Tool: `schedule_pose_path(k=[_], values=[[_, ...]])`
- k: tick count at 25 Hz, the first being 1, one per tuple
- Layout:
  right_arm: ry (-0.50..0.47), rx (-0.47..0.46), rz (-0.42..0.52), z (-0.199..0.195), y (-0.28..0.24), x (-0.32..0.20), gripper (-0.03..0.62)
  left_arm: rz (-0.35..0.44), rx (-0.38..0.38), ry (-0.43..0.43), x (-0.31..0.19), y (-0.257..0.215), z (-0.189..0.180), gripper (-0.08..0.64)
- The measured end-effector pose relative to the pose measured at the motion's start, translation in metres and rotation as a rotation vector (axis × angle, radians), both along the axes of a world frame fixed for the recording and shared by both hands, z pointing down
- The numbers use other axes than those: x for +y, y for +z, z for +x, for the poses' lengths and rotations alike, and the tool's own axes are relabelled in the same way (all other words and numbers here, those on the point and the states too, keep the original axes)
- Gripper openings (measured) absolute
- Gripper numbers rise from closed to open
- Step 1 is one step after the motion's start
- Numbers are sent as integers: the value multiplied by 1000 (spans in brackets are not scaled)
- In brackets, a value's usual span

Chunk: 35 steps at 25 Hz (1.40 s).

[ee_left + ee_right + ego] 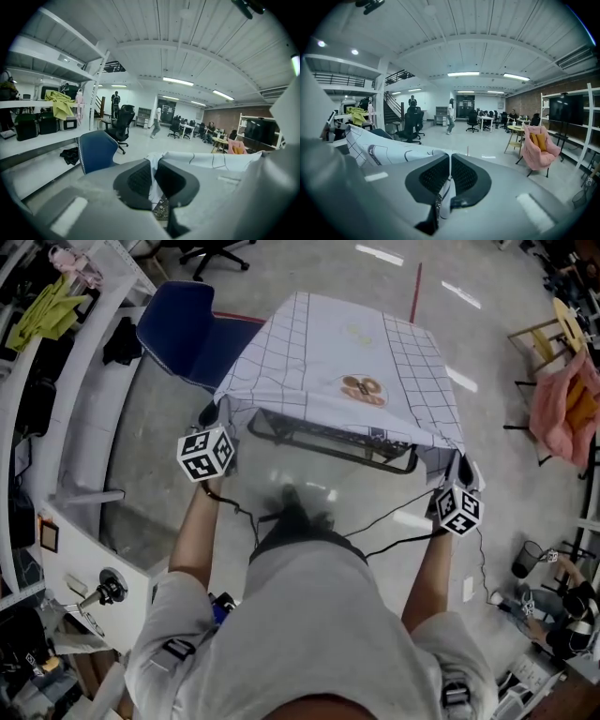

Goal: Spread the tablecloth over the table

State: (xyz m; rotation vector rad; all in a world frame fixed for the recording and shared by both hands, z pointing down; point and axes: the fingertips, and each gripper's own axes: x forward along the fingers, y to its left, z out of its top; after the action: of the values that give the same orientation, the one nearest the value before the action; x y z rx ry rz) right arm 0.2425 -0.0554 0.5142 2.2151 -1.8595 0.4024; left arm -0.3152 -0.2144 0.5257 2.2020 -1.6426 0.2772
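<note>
Left gripper [154, 180]: its jaws are closed tight on the near left corner of the tablecloth [347, 352]. A fold of white fabric is pinched between the dark pads and hangs down below them.
Right gripper [449, 180]: its jaws are closed on the near right corner of the same cloth. A thin edge stands between the pads and a short strip dangles underneath.
Tablecloth: it is white with dark grid lines and has an orange-brown printed motif toward the near middle. It lies over the top of the surface [328, 442], and its far edge and sides drape down.
Near edge: it is held up between the two grippers, clear of the surface, so the dark frame shows beneath it.
Person: they stand at the near side with both arms reaching forward, one gripper at each near corner.
Cables [394, 512]: thin black leads run from both grippers back toward the person's body.
Blue chair [183, 329]: it stands just beside the far left corner of the surface.
Pink chair [567, 404]: it stands well apart, on the right.
Shelf [94, 381]: it runs along the left and has a yellow-green cloth [42, 310] lying on it.
</note>
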Motion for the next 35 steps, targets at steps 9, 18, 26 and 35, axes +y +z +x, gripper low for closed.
schedule_pose_path(k=[9,18,26,35], values=[[-70,-32,7,2,0,5,8,-38,-39,-63,12,-1,-1,25],[-108,-17,-9,0,3,20,8,-54,-81,-97,32,0,-1,23],[-116,40,-27,-8,1,22,8,-55,-151,-114,43,7,4,23],[-93,-3,-37,-7,29,77,8,-73,-138,-104,87,30,4,23]])
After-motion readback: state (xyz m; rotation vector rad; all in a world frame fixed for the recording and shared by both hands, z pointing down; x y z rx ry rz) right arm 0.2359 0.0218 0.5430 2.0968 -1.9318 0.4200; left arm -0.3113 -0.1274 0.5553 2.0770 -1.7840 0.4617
